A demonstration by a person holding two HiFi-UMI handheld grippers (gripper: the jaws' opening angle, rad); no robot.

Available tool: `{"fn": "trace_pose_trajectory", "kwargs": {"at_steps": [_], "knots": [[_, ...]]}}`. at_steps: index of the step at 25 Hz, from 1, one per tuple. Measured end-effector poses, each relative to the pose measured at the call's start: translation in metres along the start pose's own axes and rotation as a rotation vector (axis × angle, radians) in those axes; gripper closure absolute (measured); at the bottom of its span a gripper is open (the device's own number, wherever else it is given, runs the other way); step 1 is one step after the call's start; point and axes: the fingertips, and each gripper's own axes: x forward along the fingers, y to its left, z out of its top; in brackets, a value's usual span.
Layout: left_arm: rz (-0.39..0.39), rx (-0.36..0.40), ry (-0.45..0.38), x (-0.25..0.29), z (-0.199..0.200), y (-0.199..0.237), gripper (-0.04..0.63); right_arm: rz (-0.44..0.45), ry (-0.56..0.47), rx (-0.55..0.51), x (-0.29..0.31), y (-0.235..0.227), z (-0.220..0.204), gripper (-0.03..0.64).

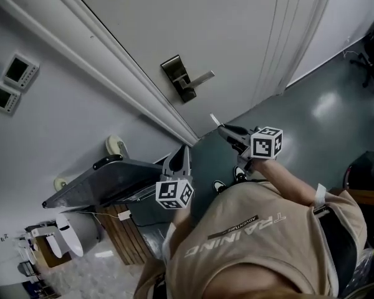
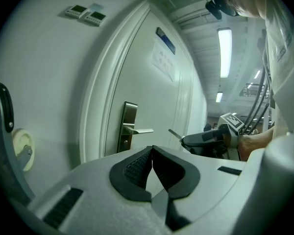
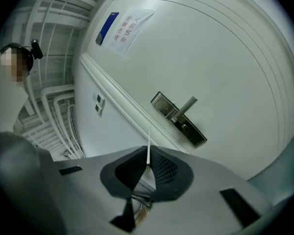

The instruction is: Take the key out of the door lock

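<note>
Evidently the outstretched right tongs (image 1: pixel 224 130) pinch the key (image 1: pixel 214 119) clear of the door lock (image 1: pixel 182 78); left tongs (image 1: pixel 181 149), lower, closed empty.

flat white door (image 1: pixel 237 30) | brushed silver metal lock plate (image 1: pixel 177 75) | thin pale silver key (image 3: pixel 148 140) | black ribbed pads (image 3: pixel 164 168) on grey right gripper (image 3: pixel 148 153) | black-and-white checked marker cube (image 1: pixel 266 143) | glossy grey-green floor (image 1: pixel 324 117)

Office building — door (image 3: pixel 225 58) bearing notice; wall control panels (image 1: pixel 20 71); strip lights (image 2: pixel 224 53).

Thin key (image 3: pixel 148 148) edge-on — apart from door lock (image 3: pixel 180 120).
</note>
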Motion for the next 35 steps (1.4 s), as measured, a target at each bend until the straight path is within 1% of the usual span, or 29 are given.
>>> {"fn": "trace_pose_trajectory", "kwargs": {"at_steps": [4, 8, 14, 17, 20, 22, 27, 32, 35], "knots": [[0.027, 0.0, -0.018, -0.01, 0.004, -0.007, 0.586, 0.012, 0.032, -0.078, 0.003, 0.008, 0.002, 0.6], [0.042, 0.007, -0.012, -0.022, 0.004, -0.013, 0.586, -0.001, 0.065, -0.195, 0.005, 0.01, 0.007, 0.6], [0.043, 0.032, -0.041, -0.029, 0.022, -0.017, 0.586, 0.02, 0.045, -0.365, 0.017, 0.028, 0.031, 0.6], [0.044, 0.07, -0.051, -0.034, 0.032, -0.017, 0.586, 0.012, 0.036, -0.482, 0.022, 0.041, 0.039, 0.6], [0.034, 0.089, -0.052, -0.032, 0.038, -0.018, 0.586, 0.007, 0.042, -0.646, 0.024, 0.057, 0.043, 0.6], [0.024, 0.099, -0.053, -0.031, 0.04, -0.021, 0.586, 0.009, 0.04, -0.708, 0.023, 0.065, 0.044, 0.6], [0.012, 0.119, -0.072, -0.027, 0.052, -0.021, 0.586, -0.003, -0.004, -0.71, 0.013, 0.07, 0.056, 0.6], [-0.011, 0.066, -0.068, -0.019, 0.049, -0.025, 0.586, -0.058, -0.019, -0.726, -0.009, 0.063, 0.061, 0.6], [-0.032, 0.067, -0.067, -0.014, 0.05, -0.035, 0.586, -0.091, -0.006, -0.776, -0.019, 0.059, 0.061, 0.6]]}}
